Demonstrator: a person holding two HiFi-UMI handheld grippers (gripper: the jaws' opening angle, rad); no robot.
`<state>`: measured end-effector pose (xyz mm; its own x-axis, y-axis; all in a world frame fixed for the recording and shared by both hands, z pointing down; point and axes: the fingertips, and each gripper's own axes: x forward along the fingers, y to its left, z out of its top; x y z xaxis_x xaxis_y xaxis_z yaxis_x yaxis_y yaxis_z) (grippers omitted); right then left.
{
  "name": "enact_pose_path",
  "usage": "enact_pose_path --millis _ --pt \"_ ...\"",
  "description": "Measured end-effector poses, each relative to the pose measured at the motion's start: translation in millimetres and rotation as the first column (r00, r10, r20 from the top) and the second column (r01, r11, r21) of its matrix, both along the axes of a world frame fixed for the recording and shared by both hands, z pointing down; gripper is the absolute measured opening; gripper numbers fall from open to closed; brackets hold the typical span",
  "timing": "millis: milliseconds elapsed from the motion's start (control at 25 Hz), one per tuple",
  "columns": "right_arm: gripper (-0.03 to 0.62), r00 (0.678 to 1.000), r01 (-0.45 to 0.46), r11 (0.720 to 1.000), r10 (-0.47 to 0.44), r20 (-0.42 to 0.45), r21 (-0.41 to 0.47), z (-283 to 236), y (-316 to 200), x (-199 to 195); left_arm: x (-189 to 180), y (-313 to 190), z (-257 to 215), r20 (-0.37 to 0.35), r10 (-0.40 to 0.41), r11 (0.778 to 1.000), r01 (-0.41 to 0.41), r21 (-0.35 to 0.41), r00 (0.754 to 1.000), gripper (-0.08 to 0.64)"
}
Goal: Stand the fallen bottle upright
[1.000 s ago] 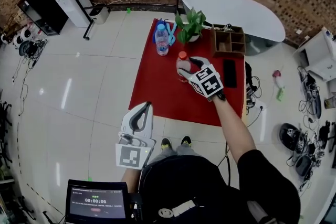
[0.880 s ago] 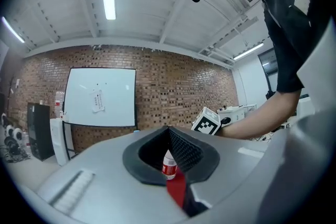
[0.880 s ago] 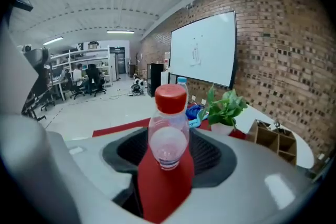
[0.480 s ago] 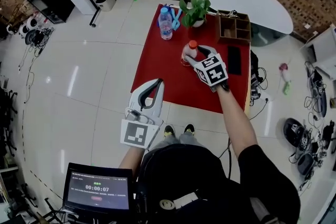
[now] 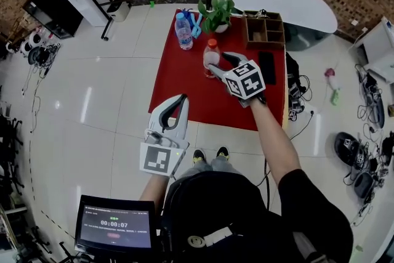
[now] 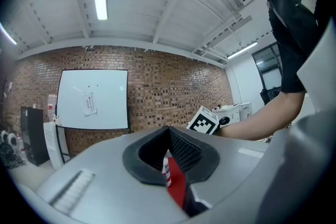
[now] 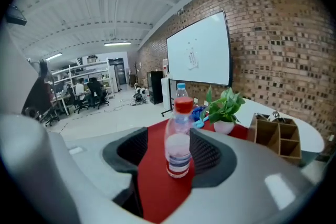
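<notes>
Right gripper (image 5: 220, 63), jaws apart, brackets the upright bottle (image 5: 210, 57), apparently without touching.

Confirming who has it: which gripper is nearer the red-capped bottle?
Right. The right gripper, jaws open, flanks the upright red-capped bottle on the red cloth; the left gripper, shut, sits well back, by the cloth's near edge.

On the red-covered bench (image 5: 183, 92) stand a red-capped clear bottle (image 5: 211, 59), a blue-capped clear bottle (image 5: 183, 31), a potted green plant (image 5: 215, 13), a wooden divided box (image 5: 265, 31) and perhaps a black phone (image 5: 268, 68).
</notes>
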<state>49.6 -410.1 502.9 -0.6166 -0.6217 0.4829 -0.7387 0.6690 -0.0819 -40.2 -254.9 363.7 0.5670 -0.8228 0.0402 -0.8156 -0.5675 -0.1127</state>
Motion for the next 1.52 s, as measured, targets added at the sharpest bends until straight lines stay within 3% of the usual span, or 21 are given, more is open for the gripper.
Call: enact_pose_path --millis 200,400,520,640,800,1040,1520 --pt "0.249 0.986 -0.035 0.996 0.021 0.164 0.084 -55 26 28 18 -2 1 -0.001 0.027 1.000 -0.027 0.002 1.000 0.000" --pt "0.249 0.924 -0.011 0.978 -0.069 0.376 0.208 -112 82 50 42 -6 2 -0.004 0.060 0.998 -0.060 -0.003 0.998 0.000" --pt "0.224 0.925 0.009 0.965 -0.108 0.364 0.263 -119 109 57 55 -8 4 0.005 0.057 0.998 -0.057 -0.016 0.998 0.000" --pt "0.102 0.929 -0.005 0.955 -0.106 0.355 0.297 -119 128 62 66 -7 10 0.027 0.047 0.998 -0.046 -0.042 0.999 0.000" --pt "0.005 0.925 -0.002 0.955 -0.111 0.364 0.296 -110 147 65 78 6 23 0.037 0.066 0.995 -0.063 -0.076 0.997 0.000" --pt "0.005 0.911 0.021 0.969 -0.121 0.394 0.248 -92 175 56 77 22 32 0.049 0.054 0.995 -0.050 -0.089 0.997 0.000" --pt "0.005 0.924 0.047 0.955 -0.153 0.351 0.292 -106 258 0 43 99 31 0.045 0.124 0.991 -0.121 -0.064 0.991 0.000"
